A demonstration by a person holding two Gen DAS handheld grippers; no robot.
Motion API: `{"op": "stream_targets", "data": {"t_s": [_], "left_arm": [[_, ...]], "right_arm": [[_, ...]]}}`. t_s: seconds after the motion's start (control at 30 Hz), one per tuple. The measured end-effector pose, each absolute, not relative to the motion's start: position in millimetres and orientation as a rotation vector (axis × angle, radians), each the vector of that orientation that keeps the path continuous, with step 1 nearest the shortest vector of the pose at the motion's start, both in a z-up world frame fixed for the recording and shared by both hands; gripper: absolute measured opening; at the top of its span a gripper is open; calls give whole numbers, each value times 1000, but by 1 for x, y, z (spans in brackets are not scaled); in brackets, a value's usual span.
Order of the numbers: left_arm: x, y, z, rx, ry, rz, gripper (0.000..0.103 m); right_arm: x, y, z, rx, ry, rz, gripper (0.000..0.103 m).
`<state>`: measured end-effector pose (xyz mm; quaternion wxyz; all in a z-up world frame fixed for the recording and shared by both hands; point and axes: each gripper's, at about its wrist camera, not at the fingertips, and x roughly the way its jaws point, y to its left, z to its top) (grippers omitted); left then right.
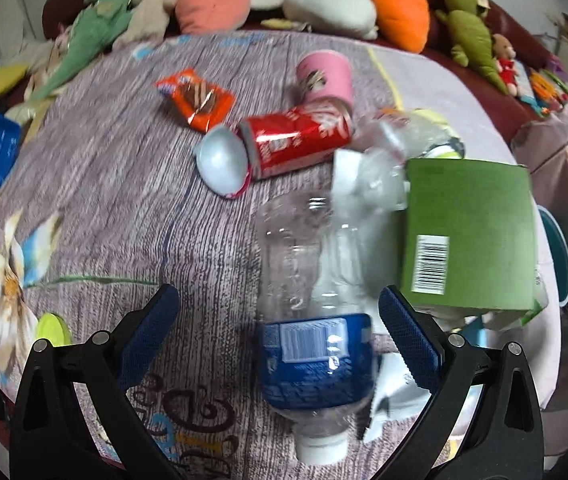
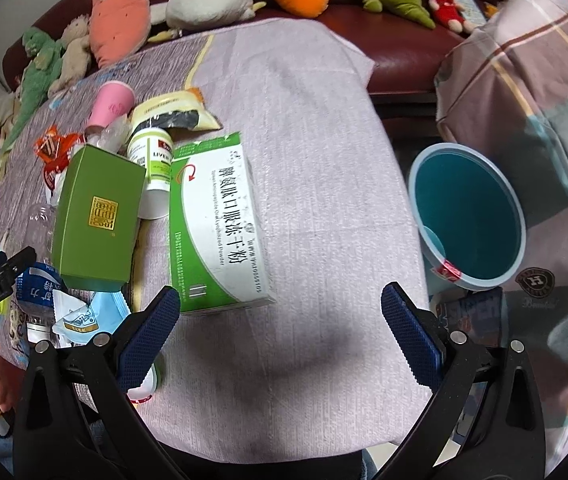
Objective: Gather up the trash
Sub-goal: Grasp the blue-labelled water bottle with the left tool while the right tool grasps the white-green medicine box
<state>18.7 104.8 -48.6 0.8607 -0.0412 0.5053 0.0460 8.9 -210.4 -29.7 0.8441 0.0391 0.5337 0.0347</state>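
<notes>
Left tongs (image 1: 277,314): spread wide and empty, their blue textured pads on either side of the clear crushed plastic bottle with a blue label (image 1: 312,312), which lies on the table with its white cap toward the camera.
Right tongs (image 2: 279,312): spread wide and empty over bare pale purple cloth, just beside the white and green cardboard medicine box (image 2: 215,224).
Risk, bottle: thin, slick and already dented, so it could buckle or squirt out of a pinch taken off-centre; the green cardboard carton (image 1: 468,232) just beside it could be knocked.
Risk, pile: the dented red aluminium can (image 1: 296,138) is round and may roll if nudged.
Risk, drop: the round teal plastic bin (image 2: 468,216) stands off the table's right edge, so a loose hold could spill trash short of it.
Textures: the table (image 2: 316,120) wears a ribbed, soft cloth.
</notes>
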Motion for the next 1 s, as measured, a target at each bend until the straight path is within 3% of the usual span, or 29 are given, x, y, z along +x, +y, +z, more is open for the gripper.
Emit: {"op": "stream_targets", "data": {"t_s": [0.3,0.33,0.4,0.77,0.83,0.87,1.0], "left_arm": [[22,99,-76,-46,1150,29,99],[22,100,-78,-61,1149,24,95],[23,102,-77,-88,1143,-11,71],[27,106,-81,-104,1145,-48,73],[30,108,-86,-112,1154,-46,73],[31,108,-87,-112,1154,-39,70],[26,111,-75,-100,1107,-7,67]], "right_arm": [[41,-191,-41,39,1205,152,97],[45,-188,-42,36,1213,162,97],[55,-178,-44,14,1221,180,97],[96,-145,-73,-75,1302,212,97],[101,-140,-78,-91,1302,211,92],[103,-140,-81,-93,1296,218,69],[99,-146,-80,-48,1269,232,69]]}}
